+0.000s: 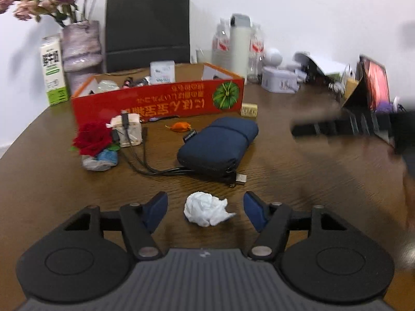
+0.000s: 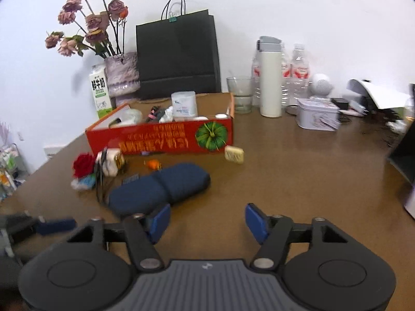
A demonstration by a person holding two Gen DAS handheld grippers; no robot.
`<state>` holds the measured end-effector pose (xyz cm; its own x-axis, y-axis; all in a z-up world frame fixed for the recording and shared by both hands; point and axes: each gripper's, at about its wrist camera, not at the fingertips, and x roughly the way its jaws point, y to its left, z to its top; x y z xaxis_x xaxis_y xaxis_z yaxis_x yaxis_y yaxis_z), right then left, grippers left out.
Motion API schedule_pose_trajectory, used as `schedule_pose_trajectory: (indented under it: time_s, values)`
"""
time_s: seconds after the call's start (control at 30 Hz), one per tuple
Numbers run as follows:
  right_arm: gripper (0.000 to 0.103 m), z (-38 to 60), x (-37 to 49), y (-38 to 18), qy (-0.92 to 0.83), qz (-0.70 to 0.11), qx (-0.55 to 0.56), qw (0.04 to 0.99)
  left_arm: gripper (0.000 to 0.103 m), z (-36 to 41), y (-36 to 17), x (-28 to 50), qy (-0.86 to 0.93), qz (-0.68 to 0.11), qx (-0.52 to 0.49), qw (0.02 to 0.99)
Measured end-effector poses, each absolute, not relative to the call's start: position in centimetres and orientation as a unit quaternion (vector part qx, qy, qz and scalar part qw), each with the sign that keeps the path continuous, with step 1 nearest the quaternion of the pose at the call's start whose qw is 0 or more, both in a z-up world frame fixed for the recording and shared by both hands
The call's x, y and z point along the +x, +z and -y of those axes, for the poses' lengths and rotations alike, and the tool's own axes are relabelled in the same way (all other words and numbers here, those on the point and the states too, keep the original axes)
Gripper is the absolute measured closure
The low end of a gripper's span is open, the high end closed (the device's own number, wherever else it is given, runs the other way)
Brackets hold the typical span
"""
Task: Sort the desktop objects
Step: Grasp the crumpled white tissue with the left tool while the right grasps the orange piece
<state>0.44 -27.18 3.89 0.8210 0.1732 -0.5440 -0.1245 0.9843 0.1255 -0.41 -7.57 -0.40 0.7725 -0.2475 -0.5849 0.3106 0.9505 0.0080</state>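
A crumpled white tissue [image 1: 205, 211] lies on the brown table [image 1: 285, 181], between the blue pads of my left gripper [image 1: 205, 199]. The jaws are open and the pads stand clear of the tissue on both sides. My right gripper [image 2: 207, 208] is open over bare table, with a navy pouch [image 2: 158, 189] just beyond its left finger. Behind the pouch [image 1: 218, 145] stands a red cardboard box [image 1: 158, 101] holding several small items. A red rose [image 1: 90, 138], a cream charger [image 1: 128, 129] with black cables [image 1: 155, 171], an orange wrapper [image 1: 180, 126] and a small cream block [image 1: 249, 110] lie in front of the box.
Along the wall stand a black paper bag [image 2: 177, 54], a vase of dried flowers [image 2: 122, 75], a milk carton [image 2: 99, 92], a glass [image 2: 240, 94], a white thermos [image 2: 269, 77], water bottles [image 2: 298, 75] and a tin [image 2: 317, 114]. A laptop [image 1: 376, 88] sits far right.
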Motion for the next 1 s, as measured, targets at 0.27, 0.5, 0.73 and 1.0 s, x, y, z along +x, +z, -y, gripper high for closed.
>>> schedule_pose_trajectory:
  time_s: [0.27, 0.5, 0.73, 1.0]
  values:
    - [0.059, 21.2, 12.4, 3.5, 0.205, -0.329, -0.068, 0.919, 0.080, 5.0, 0.2, 0.5, -0.136, -0.321, -0.005, 0.937]
    - [0.071, 17.0, 18.8, 1.0, 0.244, -0.375, -0.088, 0.890, 0.080, 2.2, 0.2, 1.9, -0.086, -0.333, -0.023, 0.939]
    - [0.089, 15.2, 16.9, 1.1, 0.216, -0.344, -0.155, 0.901, 0.081, 1.7, 1.2, 1.7, -0.072, -0.323, -0.026, 0.943]
    - [0.089, 19.2, 8.1, 5.9, 0.196, -0.269, -0.065, 0.941, 0.081, 2.7, 2.5, -1.9, -0.077, -0.303, -0.014, 0.950]
